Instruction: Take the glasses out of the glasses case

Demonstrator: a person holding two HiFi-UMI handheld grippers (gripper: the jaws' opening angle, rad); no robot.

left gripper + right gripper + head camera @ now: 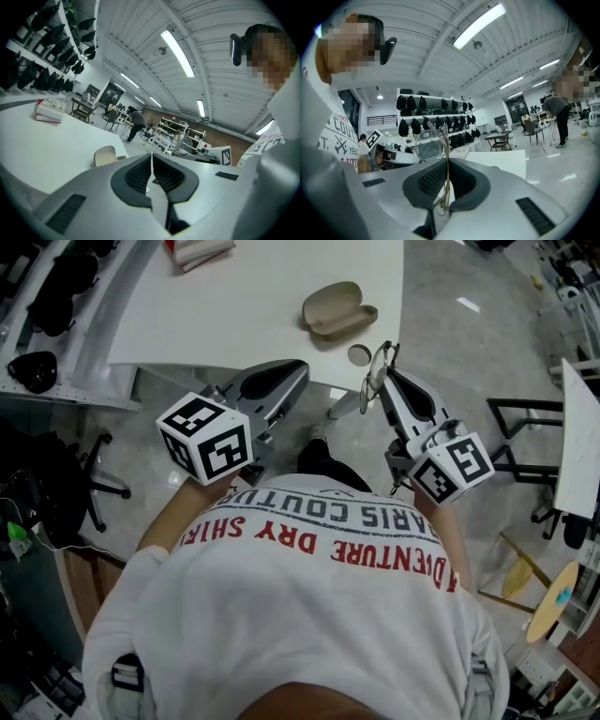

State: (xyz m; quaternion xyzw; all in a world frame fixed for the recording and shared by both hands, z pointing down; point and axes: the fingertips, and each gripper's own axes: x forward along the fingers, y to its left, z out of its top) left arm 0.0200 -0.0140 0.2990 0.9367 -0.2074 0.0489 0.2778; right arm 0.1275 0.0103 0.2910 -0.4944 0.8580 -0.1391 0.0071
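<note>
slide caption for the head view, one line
Right gripper holds thin wire-rimmed glasses, clear of the open beige clamshell glasses case on the white table.

Left hand-held gripper (298, 367) empty and closed, right hand-held gripper (384, 373) clamped on the glasses (374, 382).
Both are held out in front of the person's chest, near each other but apart, their tips angled toward one another. The left jaws meet with nothing between them. The right jaws pinch the thin glasses frame, a lens standing above the tips. Each marker cube (206, 438) sits at the body end.
</note>
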